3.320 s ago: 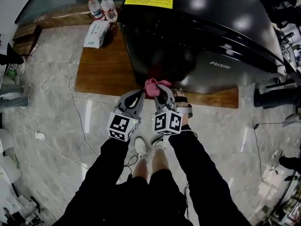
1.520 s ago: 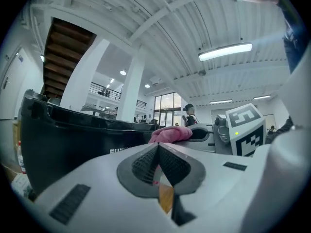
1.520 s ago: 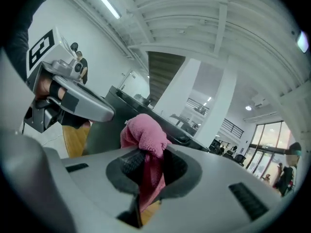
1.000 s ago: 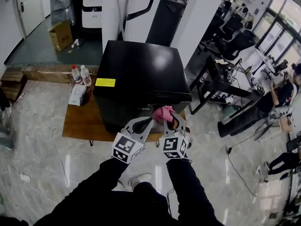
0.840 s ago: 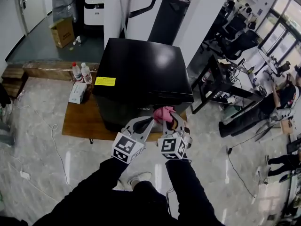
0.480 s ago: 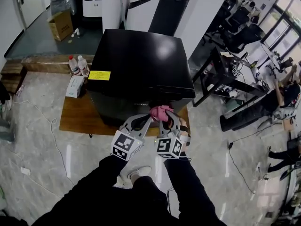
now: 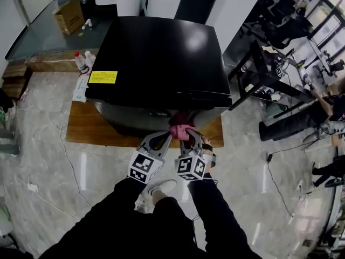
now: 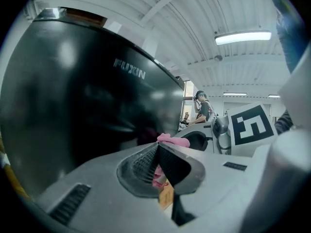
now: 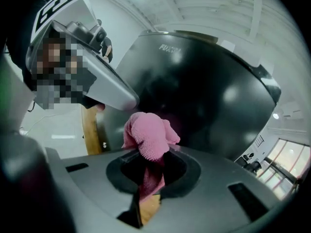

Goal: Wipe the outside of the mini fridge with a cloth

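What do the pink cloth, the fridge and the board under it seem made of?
The pink cloth: soft microfibre or knit fabric, by its nubbly weave. The fridge: glossy black, perhaps painted metal or plastic; it mirrors lights. The board: likely wood, brown and streaked.

Quick count of what's here: one black mini fridge [image 7: 161,53] with one yellow sticker [image 7: 102,77] on it, one pink cloth [image 7: 182,130], two grippers (left gripper [image 7: 165,138] and right gripper [image 7: 192,139]), two water bottles [image 7: 81,63], one tissue pack [image 7: 80,88], one cardboard box [image 7: 67,16], and one wooden platform [image 7: 86,128].
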`<state>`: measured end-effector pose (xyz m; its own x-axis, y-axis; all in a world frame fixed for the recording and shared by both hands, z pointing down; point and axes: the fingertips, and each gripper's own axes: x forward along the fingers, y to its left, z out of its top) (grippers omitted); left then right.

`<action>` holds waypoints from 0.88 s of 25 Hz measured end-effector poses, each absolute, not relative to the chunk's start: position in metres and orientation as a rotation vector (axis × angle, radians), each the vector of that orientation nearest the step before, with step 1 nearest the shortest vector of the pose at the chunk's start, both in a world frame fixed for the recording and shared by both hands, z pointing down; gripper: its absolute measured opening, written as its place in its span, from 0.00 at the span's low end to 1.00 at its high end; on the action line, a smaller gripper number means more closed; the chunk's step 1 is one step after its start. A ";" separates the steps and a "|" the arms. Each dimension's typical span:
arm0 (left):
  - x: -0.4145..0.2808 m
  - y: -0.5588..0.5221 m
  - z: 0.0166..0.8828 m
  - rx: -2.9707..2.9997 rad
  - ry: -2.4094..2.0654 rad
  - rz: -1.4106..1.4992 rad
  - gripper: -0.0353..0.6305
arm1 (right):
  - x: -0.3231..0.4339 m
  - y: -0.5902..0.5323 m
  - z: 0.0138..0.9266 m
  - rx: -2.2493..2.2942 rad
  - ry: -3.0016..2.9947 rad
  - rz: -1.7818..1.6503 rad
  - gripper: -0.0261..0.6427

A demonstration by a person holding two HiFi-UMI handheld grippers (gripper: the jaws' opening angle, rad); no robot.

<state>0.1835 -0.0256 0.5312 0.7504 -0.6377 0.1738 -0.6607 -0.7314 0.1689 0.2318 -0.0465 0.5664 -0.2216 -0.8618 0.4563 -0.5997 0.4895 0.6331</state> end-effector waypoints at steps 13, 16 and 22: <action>0.195 -0.040 0.671 2.573 -1.018 0.404 0.06 | 0.244 -0.051 0.715 1.001 -1.903 -0.167 0.11; 0.197 -0.042 0.705 2.534 -1.006 0.468 0.06 | 0.244 -0.052 0.745 0.957 -1.896 -0.127 0.11; 0.192 -0.042 0.751 2.466 -0.992 0.555 0.06 | 0.239 -0.050 0.797 0.879 -1.882 -0.038 0.11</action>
